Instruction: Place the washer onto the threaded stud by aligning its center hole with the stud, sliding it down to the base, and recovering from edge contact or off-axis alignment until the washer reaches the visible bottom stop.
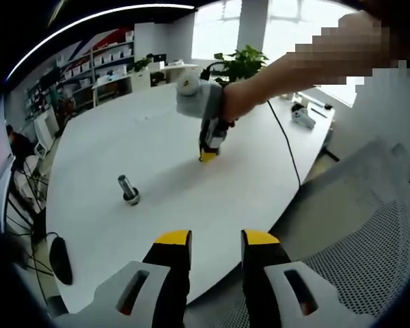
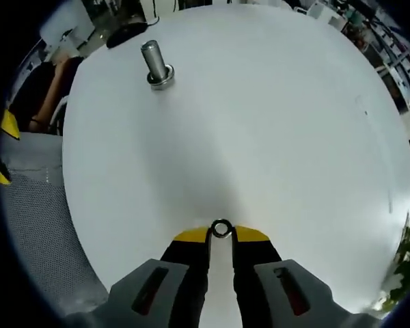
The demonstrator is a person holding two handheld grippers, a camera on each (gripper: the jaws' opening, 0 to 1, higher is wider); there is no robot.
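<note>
In the left gripper view, the left gripper hangs off the near edge of the white table with its jaws spread and nothing between them. The stud stands upright on its base at about ten o'clock from those tips, and the right gripper is tip-down on the table at about twelve, well apart from the stud. In the right gripper view, the right gripper pinches the washer between its yellow tips, low over the table. The stud lies at about eleven o'clock, well apart, its long axis leaning slightly in this view. The right gripper carries the washer, so the coming move likely runs up-left toward the stud, ending with the hole over its top.
</note>
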